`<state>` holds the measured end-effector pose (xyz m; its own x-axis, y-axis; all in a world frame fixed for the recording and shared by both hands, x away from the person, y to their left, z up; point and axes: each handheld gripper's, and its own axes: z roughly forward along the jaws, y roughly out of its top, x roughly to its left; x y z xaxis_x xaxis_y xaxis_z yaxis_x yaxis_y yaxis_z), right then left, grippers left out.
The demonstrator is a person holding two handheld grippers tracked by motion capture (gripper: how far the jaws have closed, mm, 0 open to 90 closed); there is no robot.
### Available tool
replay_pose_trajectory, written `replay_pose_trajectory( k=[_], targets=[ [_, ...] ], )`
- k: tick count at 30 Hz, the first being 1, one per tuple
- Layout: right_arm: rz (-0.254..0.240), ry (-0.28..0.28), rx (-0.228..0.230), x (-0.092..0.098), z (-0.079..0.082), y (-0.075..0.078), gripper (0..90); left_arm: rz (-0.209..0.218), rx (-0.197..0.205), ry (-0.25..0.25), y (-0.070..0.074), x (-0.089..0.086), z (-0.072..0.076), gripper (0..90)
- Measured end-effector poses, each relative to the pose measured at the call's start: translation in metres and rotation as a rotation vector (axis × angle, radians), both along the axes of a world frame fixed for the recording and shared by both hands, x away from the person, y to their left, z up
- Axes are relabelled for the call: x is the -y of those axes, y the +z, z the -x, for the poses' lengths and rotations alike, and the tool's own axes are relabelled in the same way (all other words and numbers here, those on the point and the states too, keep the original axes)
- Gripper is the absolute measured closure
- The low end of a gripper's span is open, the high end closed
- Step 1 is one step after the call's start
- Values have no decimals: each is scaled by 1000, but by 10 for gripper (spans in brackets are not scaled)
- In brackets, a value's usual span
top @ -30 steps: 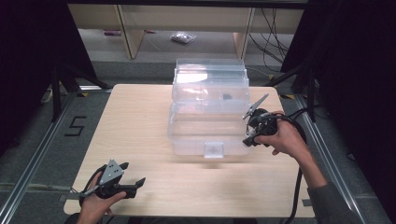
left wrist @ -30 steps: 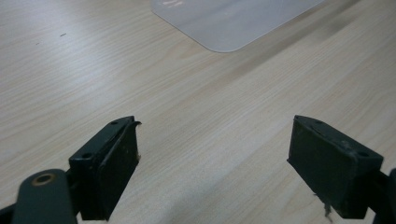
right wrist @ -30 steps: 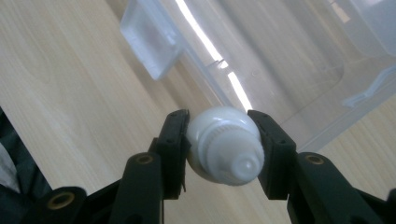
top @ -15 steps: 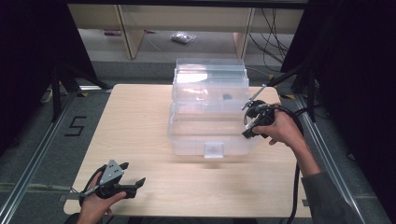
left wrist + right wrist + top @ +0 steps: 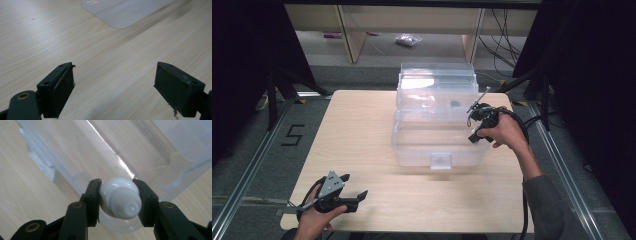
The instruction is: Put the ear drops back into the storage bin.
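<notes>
Right gripper [image 5: 117, 197] clamps a white bottle [image 5: 120, 200] over the clear box's [image 5: 437, 125] right edge. Left gripper [image 5: 347, 187] released, jaws spread, near bench [image 5: 362, 130] front-left corner.

place: lab | cues: black curtains [image 5: 242, 60]; floor rails [image 5: 247, 170]; loose cables [image 5: 504, 35]

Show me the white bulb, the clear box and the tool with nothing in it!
white bulb [image 5: 120, 196]: right gripper view, round body.
clear box [image 5: 439, 161]: high view, front latch.
left tool [image 5: 113, 91]: left gripper view, gap between jaws.
</notes>
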<state>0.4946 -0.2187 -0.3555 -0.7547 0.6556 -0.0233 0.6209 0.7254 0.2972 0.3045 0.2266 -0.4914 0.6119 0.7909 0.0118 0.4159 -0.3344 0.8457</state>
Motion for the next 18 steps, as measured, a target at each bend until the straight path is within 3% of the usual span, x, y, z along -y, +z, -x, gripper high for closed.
replay_pose_trajectory(
  k=[9, 17, 18],
  targets=[
    [11, -28, -26, -2, -16, -20, 601, 12, 2, -3, -1, 0, -1, 155],
    [41, -24, -42, -7, -24, -34, 601, -1, -1, 0, 0, 0, 0, 155],
    [38, -33, -52, -9, -25, -35, 601, -28, 0, -9, 0, -2, -1, 155]
  ],
)
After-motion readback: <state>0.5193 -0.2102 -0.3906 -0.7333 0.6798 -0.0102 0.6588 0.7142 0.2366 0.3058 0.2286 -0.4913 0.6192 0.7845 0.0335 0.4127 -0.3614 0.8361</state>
